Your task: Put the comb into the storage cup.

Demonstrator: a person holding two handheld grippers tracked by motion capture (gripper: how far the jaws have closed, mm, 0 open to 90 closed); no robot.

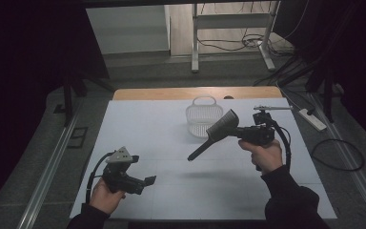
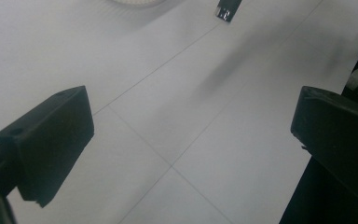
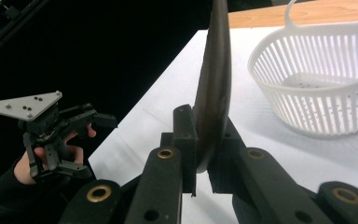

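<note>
- While the right gripper [image 1: 240,132] holds a dark comb [image 1: 215,133] clear above the white table cover [image 1: 152,129], we judge that we are in the carrying step, with the comb lifted and not yet set down anywhere.
- In the right gripper view the jaws are clamped tight on the comb's spine [image 3: 213,88], which stands upright between them; in the high view its handle slants down toward the middle of the table.
- The white slatted basket [image 1: 204,116] stands on the cover just beside the comb, on its far side, so we take it as the likely place for the comb to go.
- If so, the next move calls for us to swing the comb over the basket's rim, bring the long handle inside, and only then let go, or it may tip out over the low wall.
- The left gripper [image 1: 145,182] is near the front left of the table with its jaws spread wide and nothing between them; the left gripper view looks down on bare cover between them.
- The comb's teeth are hard to make out in the dim light.
- The comb's top is cut off in the right gripper view, and the left gripper view catches just the handle's tip [image 2: 227,10] at its upper edge.
- We cannot tell what the small dark specks on the basket floor [image 3: 307,84] are.
</note>
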